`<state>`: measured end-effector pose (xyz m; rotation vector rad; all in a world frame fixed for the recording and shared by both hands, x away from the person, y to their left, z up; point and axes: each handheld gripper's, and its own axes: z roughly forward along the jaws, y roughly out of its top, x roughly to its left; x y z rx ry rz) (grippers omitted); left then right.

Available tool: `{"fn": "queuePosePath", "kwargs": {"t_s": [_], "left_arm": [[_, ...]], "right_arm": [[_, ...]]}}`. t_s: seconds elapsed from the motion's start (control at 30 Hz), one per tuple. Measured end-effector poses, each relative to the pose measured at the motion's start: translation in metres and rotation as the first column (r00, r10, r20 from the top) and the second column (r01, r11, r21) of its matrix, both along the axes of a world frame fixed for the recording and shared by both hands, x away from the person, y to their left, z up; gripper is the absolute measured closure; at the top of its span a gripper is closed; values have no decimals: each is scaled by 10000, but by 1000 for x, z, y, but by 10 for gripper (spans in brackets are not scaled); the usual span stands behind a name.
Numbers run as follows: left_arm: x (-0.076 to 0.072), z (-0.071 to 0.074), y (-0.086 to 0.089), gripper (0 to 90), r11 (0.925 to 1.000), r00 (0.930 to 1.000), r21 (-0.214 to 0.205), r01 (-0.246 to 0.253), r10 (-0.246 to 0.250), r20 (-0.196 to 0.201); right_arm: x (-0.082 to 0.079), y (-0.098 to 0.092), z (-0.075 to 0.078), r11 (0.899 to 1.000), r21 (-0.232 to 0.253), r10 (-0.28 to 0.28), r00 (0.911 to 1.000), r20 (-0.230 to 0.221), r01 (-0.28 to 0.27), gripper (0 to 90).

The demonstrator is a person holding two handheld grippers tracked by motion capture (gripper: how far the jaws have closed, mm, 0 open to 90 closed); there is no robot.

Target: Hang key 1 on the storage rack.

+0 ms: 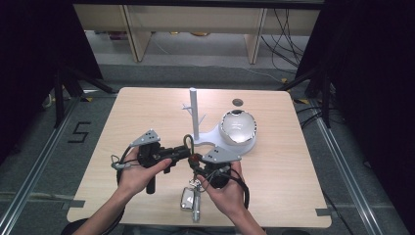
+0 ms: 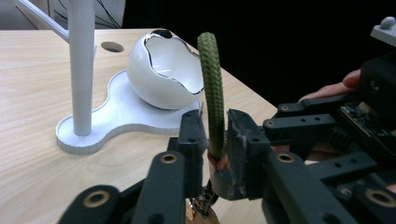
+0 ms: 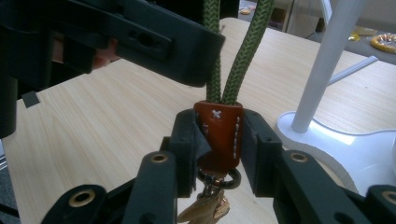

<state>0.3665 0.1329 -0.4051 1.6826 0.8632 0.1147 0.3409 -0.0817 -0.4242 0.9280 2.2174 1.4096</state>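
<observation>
A keychain has a green cord loop, a brown leather tab and a metal ring with keys below it. A silver key fob lies on the table under the hands. My right gripper is shut on the leather tab, with the cord rising out of it. My left gripper comes in from the left, and its jaws press on one strand of the green cord just above the tab. In the high view the left gripper and right gripper meet near the table's front centre.
A white stand with a tall pole and side pegs rises from a flat white base just behind the grippers. A white cracked-egg bowl sits on that base. A round hole marks the wooden table.
</observation>
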Motion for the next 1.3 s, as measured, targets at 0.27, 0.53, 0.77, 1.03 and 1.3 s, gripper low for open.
{"fn": "queuePosePath", "kwargs": {"t_s": [0.27, 0.53, 0.77, 1.03, 1.3], "left_arm": [[-1, 2, -1, 831, 10000, 9999, 6, 46, -46, 106], [2, 5, 0, 832, 9996, 9990, 173, -240, 233, 392], [12, 8, 8, 832, 9914, 9890, 583, -1171, 1111, 980], [24, 10, 14, 832, 9762, 9725, 941, -1955, 1805, 1473], [32, 13, 16, 832, 9598, 9550, 1153, -2557, 2323, 1844]], "right_arm": [[0, 2, 0, 9999, -120, 69, 9999, 145, -67, 683], [0, 2, 1, 9999, 66, -78, 9999, -87, 79, 600], [0, -7, -2, 9997, 103, -240, 9996, -148, 242, 583], [-3, -22, -5, 9982, 30, -599, 9982, -17, 599, 587], [-5, -38, -9, 9954, 0, -957, 9953, -148, 957, 584]]}}
